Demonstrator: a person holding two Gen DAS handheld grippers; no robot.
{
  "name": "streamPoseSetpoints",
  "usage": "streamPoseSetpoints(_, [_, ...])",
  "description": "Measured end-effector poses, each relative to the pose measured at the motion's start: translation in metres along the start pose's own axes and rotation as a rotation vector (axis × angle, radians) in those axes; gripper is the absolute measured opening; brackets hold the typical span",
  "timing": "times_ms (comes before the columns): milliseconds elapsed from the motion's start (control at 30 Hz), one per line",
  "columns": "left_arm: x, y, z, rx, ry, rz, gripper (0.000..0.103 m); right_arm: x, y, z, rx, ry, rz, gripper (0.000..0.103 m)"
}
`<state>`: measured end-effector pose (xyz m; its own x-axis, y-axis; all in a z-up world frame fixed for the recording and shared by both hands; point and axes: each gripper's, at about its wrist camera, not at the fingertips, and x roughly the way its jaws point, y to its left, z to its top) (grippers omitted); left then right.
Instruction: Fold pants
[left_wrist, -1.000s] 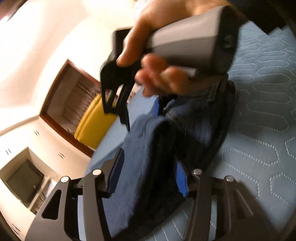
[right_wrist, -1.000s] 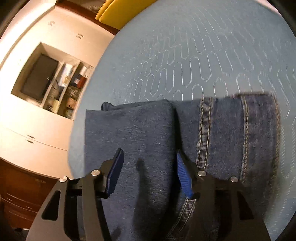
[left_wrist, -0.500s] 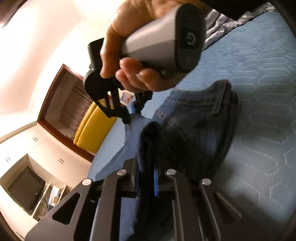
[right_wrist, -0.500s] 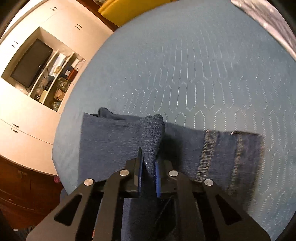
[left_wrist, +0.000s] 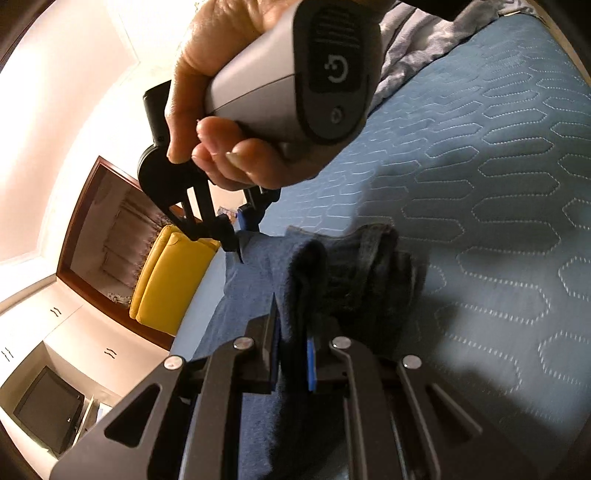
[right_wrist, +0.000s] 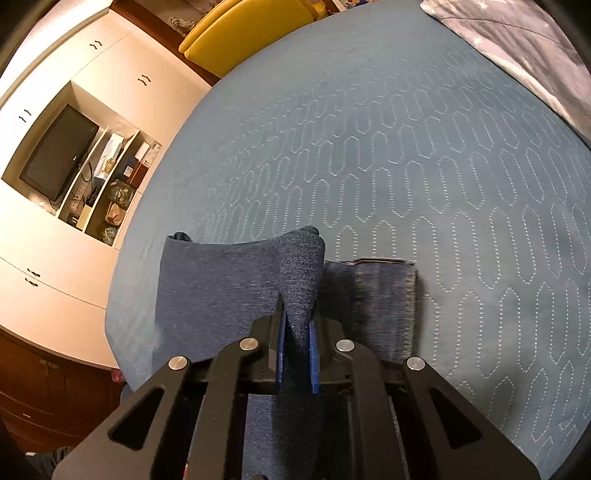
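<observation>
Denim fills the near field of both wrist views. In the left wrist view, at 6 o'clock, the left tool (left_wrist: 291, 354) is clamped on a raised ridge of the pants (left_wrist: 258, 273); its blue pads are nearly buried in cloth, only a sliver of one showing. Past the pinch, toward 12 o'clock, the fabric falls into a dark, blurred bunch whose seams and edges cannot be made out. The lower run of cloth is cut off behind the tool's black linkage.

In the right wrist view, likewise at 6 o'clock, the right tool (right_wrist: 295, 350) is closed on a standing fold of the pants (right_wrist: 221, 280), both blue pads pressed against it. A flat panel spreads toward 9 o'clock; a darker, motion-smeared strip lies toward 3 o'clock. The garment rests on the blue quilted bedspread (right_wrist: 406, 155), near its edge.

Farther out in the left wrist view, at 12 o'clock, the person's right hand (left_wrist: 229, 110) wraps a grey handle, and it blocks much of the room. Below it the right tool's fingertips meet the far edge of the cloth, the contact itself too small to judge.

Beyond the bed: a yellow chair (right_wrist: 247, 26) at 12 o'clock, a cabinet niche with a dark television (right_wrist: 59, 151) at 9 o'clock, and a grey patterned blanket (right_wrist: 517, 37) at 1 o'clock, cropped by the lens rim.
</observation>
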<state>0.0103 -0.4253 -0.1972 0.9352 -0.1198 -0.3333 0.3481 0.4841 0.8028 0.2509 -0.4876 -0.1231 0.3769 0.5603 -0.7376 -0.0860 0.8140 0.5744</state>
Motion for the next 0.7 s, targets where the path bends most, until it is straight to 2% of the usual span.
streamPoseSetpoints(200, [0.01, -0.011, 0.007, 0.014, 0.005, -0.021, 0.011, -0.003, -0.022, -0.007, 0.022, -0.023, 0.019, 0.01])
streamPoseSetpoints(300, [0.018, -0.015, 0.009, 0.014, 0.023, -0.044, 0.012, 0.004, -0.033, -0.016, 0.0, -0.037, 0.002, 0.01])
streamPoseSetpoints(400, [0.023, -0.008, 0.007, -0.031, 0.023, -0.082, 0.017, 0.009, -0.034, -0.024, -0.018, -0.065, -0.035, 0.012])
streamPoseSetpoints(433, [0.024, -0.004, 0.008, -0.048, 0.021, -0.082, 0.027, 0.009, -0.034, -0.025, -0.015, -0.073, -0.041, 0.013])
streamPoseSetpoints(467, [0.023, 0.003, 0.009, -0.077, 0.016, -0.079, 0.046, 0.008, -0.034, -0.027, -0.013, -0.09, -0.064, 0.021])
streamPoseSetpoints(500, [0.021, 0.011, 0.008, -0.117, 0.009, -0.078, 0.055, 0.005, -0.032, -0.028, -0.015, -0.11, -0.09, 0.031])
streamPoseSetpoints(567, [0.012, 0.033, 0.004, -0.211, -0.028, -0.11, 0.082, -0.008, -0.027, -0.031, -0.02, -0.17, -0.161, 0.046])
streamPoseSetpoints(633, [-0.004, 0.056, -0.001, -0.285, -0.069, -0.137, 0.086, -0.028, -0.022, -0.032, -0.014, -0.243, -0.212, 0.048])
streamPoseSetpoints(700, [-0.02, 0.073, -0.008, -0.33, -0.093, -0.159, 0.089, -0.054, -0.012, -0.034, -0.014, -0.324, -0.331, 0.066])
